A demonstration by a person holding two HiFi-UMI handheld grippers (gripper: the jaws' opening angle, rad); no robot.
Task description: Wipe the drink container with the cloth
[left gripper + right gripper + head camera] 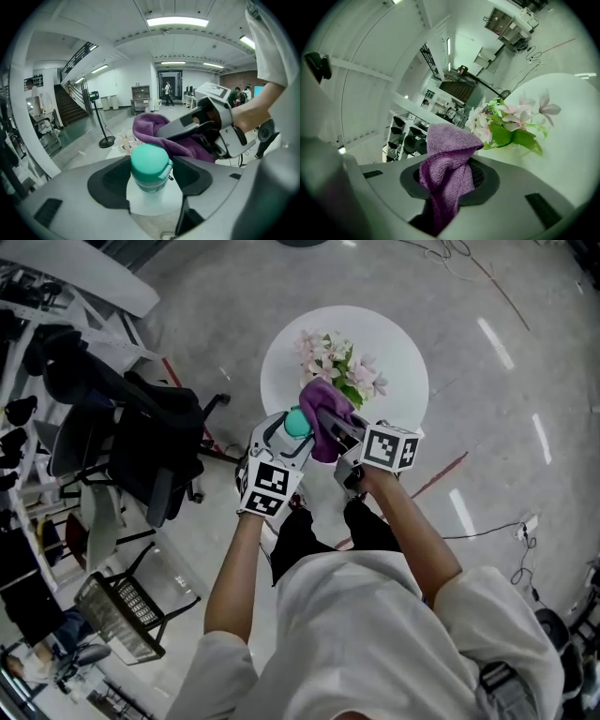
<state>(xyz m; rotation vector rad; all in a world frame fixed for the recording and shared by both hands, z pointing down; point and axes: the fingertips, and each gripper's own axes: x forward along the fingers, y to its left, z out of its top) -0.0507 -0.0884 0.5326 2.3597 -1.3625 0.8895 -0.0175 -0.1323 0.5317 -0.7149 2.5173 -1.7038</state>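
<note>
A drink bottle with a teal cap [150, 165] [296, 422] stands upright between the jaws of my left gripper [151, 176] [286, 432], which is shut on its clear body. My right gripper [447, 180] [335, 430] is shut on a purple cloth [445, 168] [323, 407] [154, 131]. In the head view the cloth hangs just to the right of the cap and above the round white table [412, 357]. In the left gripper view the cloth and the right gripper lie right behind the cap; whether the cloth touches the bottle I cannot tell.
A bunch of pink and white flowers [339, 364] [506, 124] lies on the table beyond the grippers. Office chairs [141, 442] and a wire basket [117, 615] stand to the left on the floor. Cables trail on the floor at the right.
</note>
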